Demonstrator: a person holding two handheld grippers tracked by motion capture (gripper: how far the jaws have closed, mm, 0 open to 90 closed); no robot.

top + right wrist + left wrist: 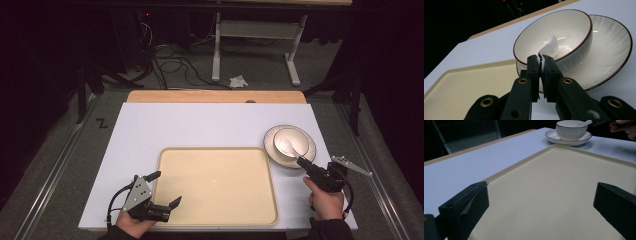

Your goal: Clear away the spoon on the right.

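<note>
Your right hand-held gripper [302, 162] is reaching to the near rim of the white bowl [291, 142], and its jaws are closing together on the handle of the white spoon [549, 46], as the right gripper view shows. The spoon's scoop is lying inside the bowl, with the handle leaning over the rim toward you. The bowl is sitting on a ribbed white saucer [311, 137] with a dark edge line, and the saucer is resting on the white tabletop [200, 125], just beside the far right corner of the beige tray [215, 185].

Your left hand-held gripper [164, 189] is hovering at the tray's near left corner with its jaws standing wide apart and nothing between them; in the left gripper view the jaws are framing the bare tray surface [554, 195], with the bowl [571, 129] and saucer [567, 139] well beyond.

Your right hand [326, 204] is gripping its tool at the tabletop's near right edge.
</note>
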